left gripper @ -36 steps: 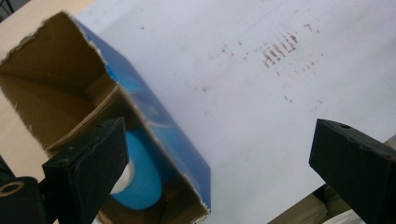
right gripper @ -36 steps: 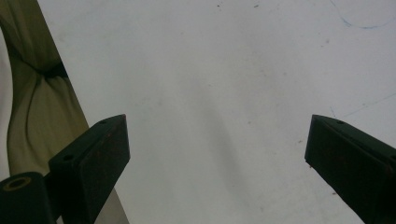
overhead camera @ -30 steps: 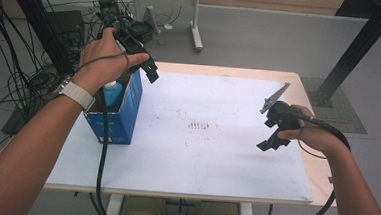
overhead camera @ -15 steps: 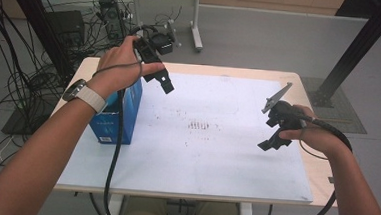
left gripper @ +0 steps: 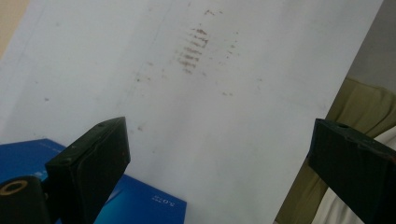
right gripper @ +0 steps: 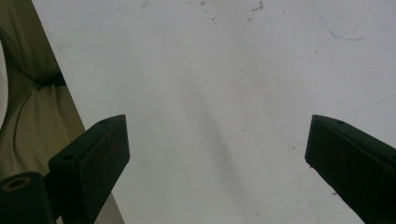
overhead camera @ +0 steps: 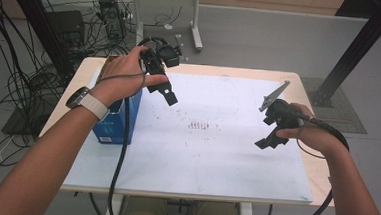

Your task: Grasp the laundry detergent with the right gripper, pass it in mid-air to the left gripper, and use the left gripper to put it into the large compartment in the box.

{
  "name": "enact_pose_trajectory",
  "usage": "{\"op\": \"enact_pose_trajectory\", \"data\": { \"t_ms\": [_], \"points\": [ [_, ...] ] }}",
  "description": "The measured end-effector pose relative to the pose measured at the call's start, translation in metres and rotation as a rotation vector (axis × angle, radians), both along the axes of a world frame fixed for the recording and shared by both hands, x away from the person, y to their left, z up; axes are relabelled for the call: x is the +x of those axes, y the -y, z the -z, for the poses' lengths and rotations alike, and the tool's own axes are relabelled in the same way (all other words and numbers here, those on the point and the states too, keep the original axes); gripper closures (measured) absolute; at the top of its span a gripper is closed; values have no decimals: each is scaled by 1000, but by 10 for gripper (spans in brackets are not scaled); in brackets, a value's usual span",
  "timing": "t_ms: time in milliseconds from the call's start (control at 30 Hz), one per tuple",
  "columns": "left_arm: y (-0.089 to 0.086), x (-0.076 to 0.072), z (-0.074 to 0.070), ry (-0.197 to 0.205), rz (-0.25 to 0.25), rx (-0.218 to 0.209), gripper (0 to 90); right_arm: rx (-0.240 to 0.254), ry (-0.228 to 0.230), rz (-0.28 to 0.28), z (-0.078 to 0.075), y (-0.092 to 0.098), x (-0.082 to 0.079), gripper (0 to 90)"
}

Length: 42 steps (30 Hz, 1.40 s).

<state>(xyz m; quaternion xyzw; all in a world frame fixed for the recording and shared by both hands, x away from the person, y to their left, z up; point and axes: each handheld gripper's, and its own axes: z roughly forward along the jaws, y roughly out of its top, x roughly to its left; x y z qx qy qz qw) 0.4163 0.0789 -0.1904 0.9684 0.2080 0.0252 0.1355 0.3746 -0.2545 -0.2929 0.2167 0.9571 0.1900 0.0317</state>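
Note:
A blue carton [overhead camera: 119, 124] stands upright at the left edge of the white sheet [overhead camera: 210, 154]. My left gripper [overhead camera: 162, 87] hangs in the air just right of the carton's top, over the sheet. Its jaws are wide apart with nothing between them. In the left gripper view the left gripper [left gripper: 222, 144] looks down on the sheet's brown smudges [left gripper: 192, 49], with the carton [left gripper: 140, 205] at the lower left. My right gripper [overhead camera: 269, 132] hovers over the sheet's right part. In the right gripper view the right gripper [right gripper: 215, 140] is open over bare sheet.
The wooden table [overhead camera: 320, 170] shows past the sheet at the right edge. Cables and equipment [overhead camera: 109, 17] lie on the floor behind the table's left. A black post [overhead camera: 357, 47] stands at the back right. The person's trousers [left gripper: 348, 100] show beyond the near edge.
My left gripper has moved right, from above the blue carton to over the sheet beside it. The right gripper has stayed in place.

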Motion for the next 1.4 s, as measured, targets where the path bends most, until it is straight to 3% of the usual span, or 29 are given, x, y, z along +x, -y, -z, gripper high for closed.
{"op": "enact_pose_trajectory", "data": {
  "t_ms": [233, 467, 1400],
  "points": [
    [11, -7, 8, -13, 58, 32, 60, 1, 4, -1, -1, -1, 0, 63],
    [19, -14, 14, -11, 75, 41, 63, 6, 8, -6, -1, -3, 1, 62],
    [19, -12, 25, -23, 72, 42, 66, 5, -1, -9, 4, -3, -1, 63]
  ]
}}
